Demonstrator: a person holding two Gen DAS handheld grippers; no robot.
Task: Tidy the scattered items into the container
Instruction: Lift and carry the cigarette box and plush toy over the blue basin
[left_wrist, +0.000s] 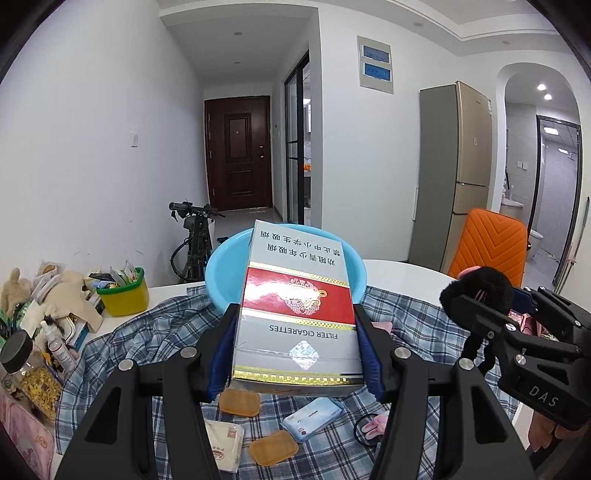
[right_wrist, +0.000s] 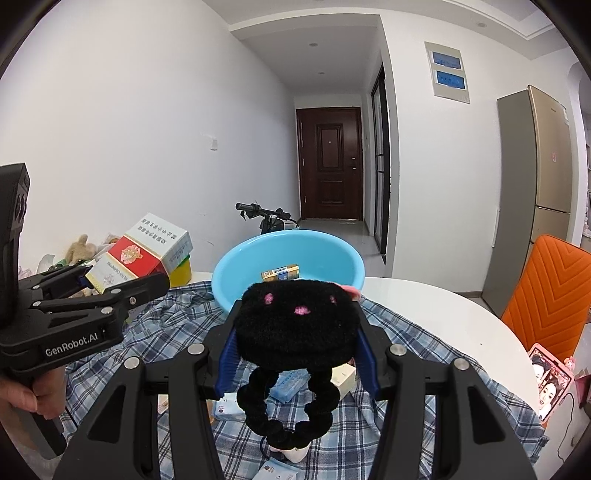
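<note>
My left gripper is shut on a silver and red cigarette carton, held above the checked cloth with its far end over the blue basin. In the right wrist view the same carton sticks out of the left gripper at the left. My right gripper is shut on a black fluffy scrunchie with pink spots, its loops hanging down. The blue basin stands just beyond it, with a small yellow box inside. In the left wrist view the scrunchie and right gripper are at the right.
On the blue checked cloth lie two orange pads, a tissue pack, a blue packet and a pink hair tie. A yellow-green tub, plush toys and a jar crowd the left. An orange chair stands on the right.
</note>
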